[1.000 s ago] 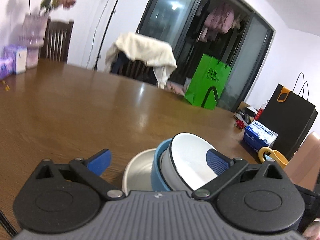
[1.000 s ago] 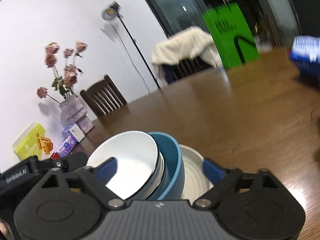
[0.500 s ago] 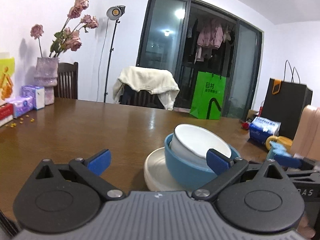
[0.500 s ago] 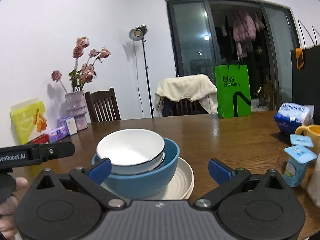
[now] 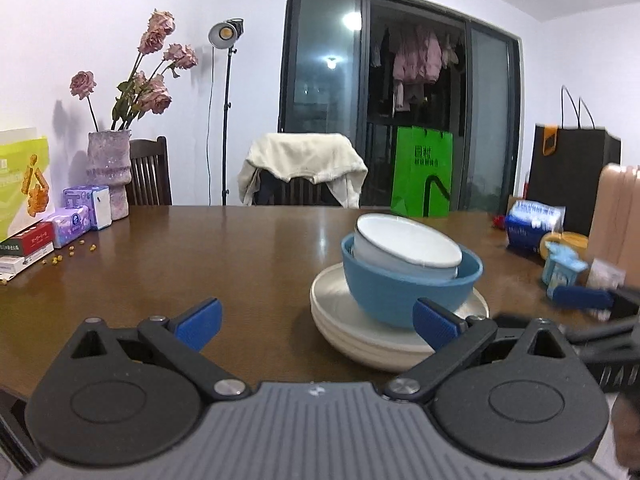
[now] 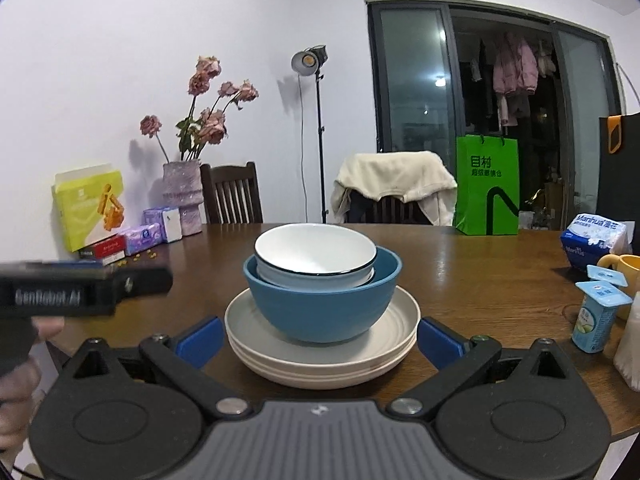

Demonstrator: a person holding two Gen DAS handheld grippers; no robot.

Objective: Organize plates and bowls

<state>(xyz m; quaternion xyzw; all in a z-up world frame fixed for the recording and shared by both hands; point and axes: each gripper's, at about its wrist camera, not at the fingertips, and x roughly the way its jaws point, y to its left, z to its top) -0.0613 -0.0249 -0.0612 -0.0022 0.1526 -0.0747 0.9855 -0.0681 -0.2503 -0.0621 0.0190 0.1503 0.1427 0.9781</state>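
Plates [image 6: 320,354] stacked near the table's [image 6: 460,276] front edge carry nested blue bowl [image 6: 322,304] and white bowl [image 6: 316,258]; stacking appears complete. Left gripper [image 5: 316,320] and right gripper [image 6: 318,340]: fingers spread, empty.

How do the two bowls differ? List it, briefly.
1. Colour: the white bowl has a thin dark rim line; the blue bowl is plain blue.
2. Size: the white bowl is smaller and nests inside the blue bowl.
3. Support: the blue bowl sits on the plates; the white bowl rests in the blue one, slightly tilted.
Both are upright and look empty.
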